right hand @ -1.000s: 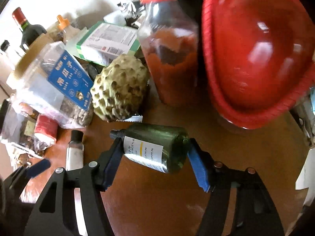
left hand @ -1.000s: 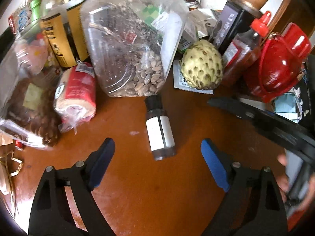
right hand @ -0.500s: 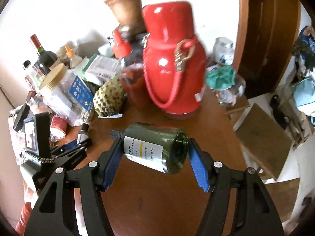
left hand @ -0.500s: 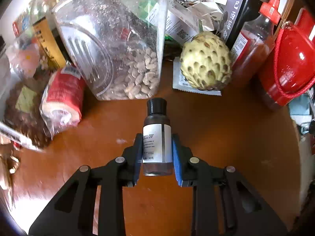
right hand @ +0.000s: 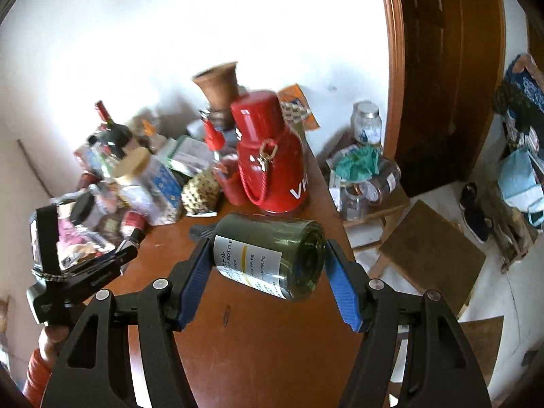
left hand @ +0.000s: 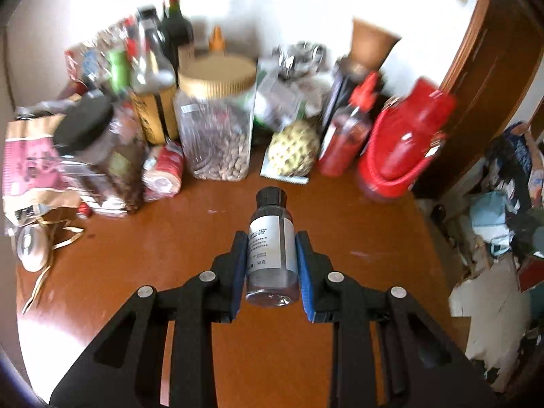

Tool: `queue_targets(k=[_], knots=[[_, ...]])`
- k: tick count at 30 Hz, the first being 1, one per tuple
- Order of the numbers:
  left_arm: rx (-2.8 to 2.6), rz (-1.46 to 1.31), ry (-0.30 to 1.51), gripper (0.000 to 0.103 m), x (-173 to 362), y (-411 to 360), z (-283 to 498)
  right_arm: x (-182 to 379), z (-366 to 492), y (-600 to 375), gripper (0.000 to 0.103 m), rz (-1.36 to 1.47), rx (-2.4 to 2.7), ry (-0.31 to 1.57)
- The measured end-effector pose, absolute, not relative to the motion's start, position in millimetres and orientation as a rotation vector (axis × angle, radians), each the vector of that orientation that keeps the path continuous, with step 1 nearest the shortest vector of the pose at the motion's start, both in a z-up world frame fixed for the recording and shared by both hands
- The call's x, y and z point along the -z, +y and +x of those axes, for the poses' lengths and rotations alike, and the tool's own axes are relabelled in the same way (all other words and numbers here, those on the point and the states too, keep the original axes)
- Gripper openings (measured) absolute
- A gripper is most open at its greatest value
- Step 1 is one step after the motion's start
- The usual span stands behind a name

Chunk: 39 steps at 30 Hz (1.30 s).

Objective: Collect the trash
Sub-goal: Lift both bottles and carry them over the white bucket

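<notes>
Left hand-held gripper (left hand: 271, 265) clamps the small clear bottle (left hand: 270, 248), cap toward 12 o'clock; right hand-held gripper (right hand: 268, 272) clamps the green bottle (right hand: 268, 255) crosswise above the desk (right hand: 258, 340).

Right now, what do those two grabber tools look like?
Both are matt black plastic frames with silver rivets at the joints. The left gripper and right gripper each end in two ribbed blue pads. The person's sleeve looks orange-red.
</notes>
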<state>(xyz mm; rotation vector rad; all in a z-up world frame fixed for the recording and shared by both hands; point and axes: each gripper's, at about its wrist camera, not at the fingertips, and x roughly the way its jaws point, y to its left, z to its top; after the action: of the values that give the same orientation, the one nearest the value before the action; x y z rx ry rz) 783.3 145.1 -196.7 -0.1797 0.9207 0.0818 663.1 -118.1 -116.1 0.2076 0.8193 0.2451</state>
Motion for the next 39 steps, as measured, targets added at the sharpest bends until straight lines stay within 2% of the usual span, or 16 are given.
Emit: queue_targets(k=[9, 16, 28, 39], knots=[[-0.150, -0.212, 0.654, 0.027, 87.7, 101.6, 650.7, 72.2, 600.1, -137.3, 0.062, 0.153, -0.418, 0.705], [-0.173, -0.202, 0.552, 0.027, 41.3, 83.1, 561.8, 56.6, 561.5, -140.9, 0.062, 0.113, -0.484, 0.661], [-0.121, -0.184, 0.499, 0.027, 24.2, 92.6, 449.5, 39.4, 466.9, -124.6, 0.062, 0.152, -0.489, 0.620], [0.008, -0.134, 0.509, 0.027, 36.9, 119.6, 318.2, 45.1, 329.2, -85.2, 0.062, 0.176, -0.403, 0.600]])
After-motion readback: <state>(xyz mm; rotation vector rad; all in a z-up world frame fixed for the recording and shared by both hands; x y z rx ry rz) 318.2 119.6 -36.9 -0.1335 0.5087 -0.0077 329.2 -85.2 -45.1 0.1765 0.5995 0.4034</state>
